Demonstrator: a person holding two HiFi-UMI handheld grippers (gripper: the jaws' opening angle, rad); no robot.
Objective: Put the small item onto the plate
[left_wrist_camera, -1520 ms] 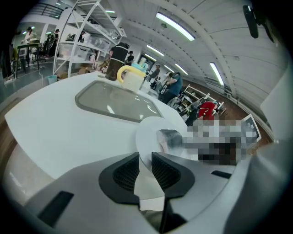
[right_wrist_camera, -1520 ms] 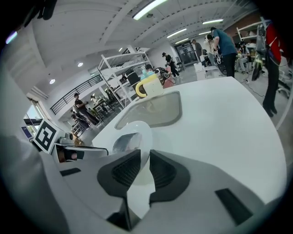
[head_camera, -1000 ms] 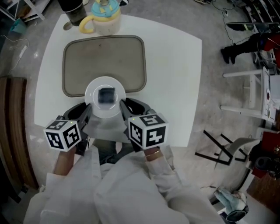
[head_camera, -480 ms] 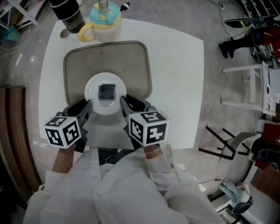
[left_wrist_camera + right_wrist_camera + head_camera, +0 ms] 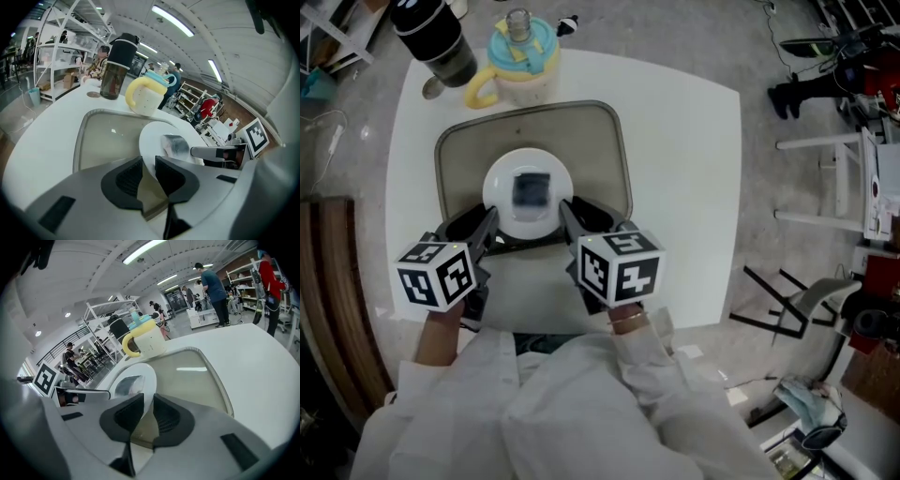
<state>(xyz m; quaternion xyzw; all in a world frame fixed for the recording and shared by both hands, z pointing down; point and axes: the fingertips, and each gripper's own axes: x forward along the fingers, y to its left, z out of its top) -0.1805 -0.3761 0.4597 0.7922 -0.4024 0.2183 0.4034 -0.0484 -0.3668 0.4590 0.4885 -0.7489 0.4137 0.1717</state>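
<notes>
Head view — my left gripper (image 5: 490,223) and right gripper (image 5: 566,212) each clamp the plate (image 5: 501,172) rim | plate has travelled deeper over the tray (image 5: 602,150) | small item (image 5: 532,188) already aboard — I'm carrying.

**Setting.** Open-plan lab/workshop hall. White table (image 5: 684,187) stands on speckled concrete floor (image 5: 712,37). White metal shelving racks (image 5: 65,23) w/ boxes sit beyond the table's far-left corner. Long strip lights (image 5: 172,21) run along a high vaulted ceiling. Several people (image 5: 211,287) stand at benches in bkgd. Equipment stands (image 5: 811,94) & metal frames (image 5: 769,305) are off the table's right edge.
</notes>
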